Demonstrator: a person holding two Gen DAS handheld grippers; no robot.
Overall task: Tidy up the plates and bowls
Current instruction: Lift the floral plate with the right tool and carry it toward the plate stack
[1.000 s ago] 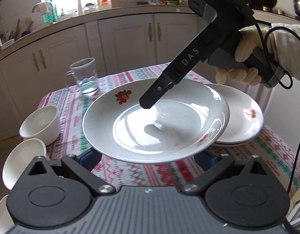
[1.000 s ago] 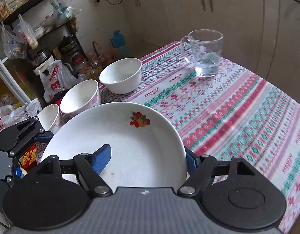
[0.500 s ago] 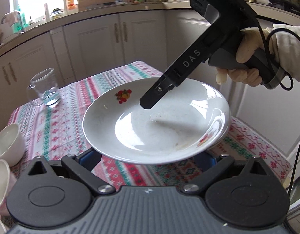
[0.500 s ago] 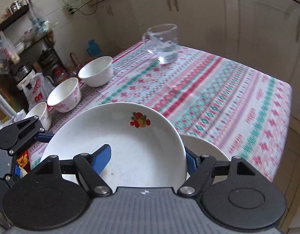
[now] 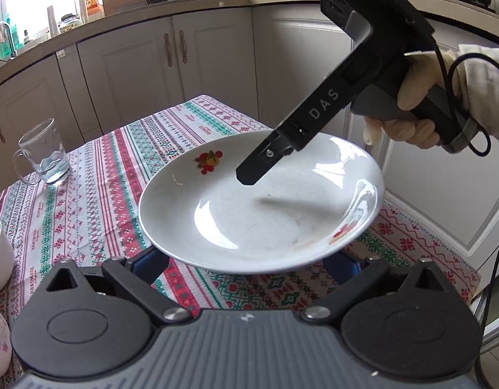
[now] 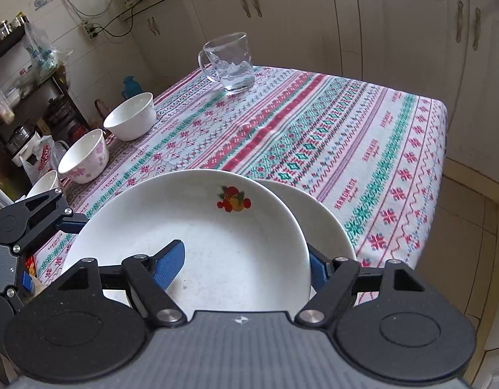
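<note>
Fruit-print plate (image 6: pixel 197 227) sits clamped in my right gripper (image 6: pixel 246 264), one pad above, one below; my left gripper's (image 5: pixel 246 261) jaws are hidden beneath it, so I cannot tell.

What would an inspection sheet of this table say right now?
Surface: patterned tablecloth, lying flat.
Job's things: fruit-print plate held aloft, overlapping a second plate in the right wrist view; three bowls near the left edge.
Clutter: glass mug holding a little water.
Tools: right tool shut on the fruit-print plate's rim; left tool beneath the plate, grip unclear.
Cables: black cable looping past the gloved hand.
Surroundings: cream cabinets; cluttered shelf.
</note>
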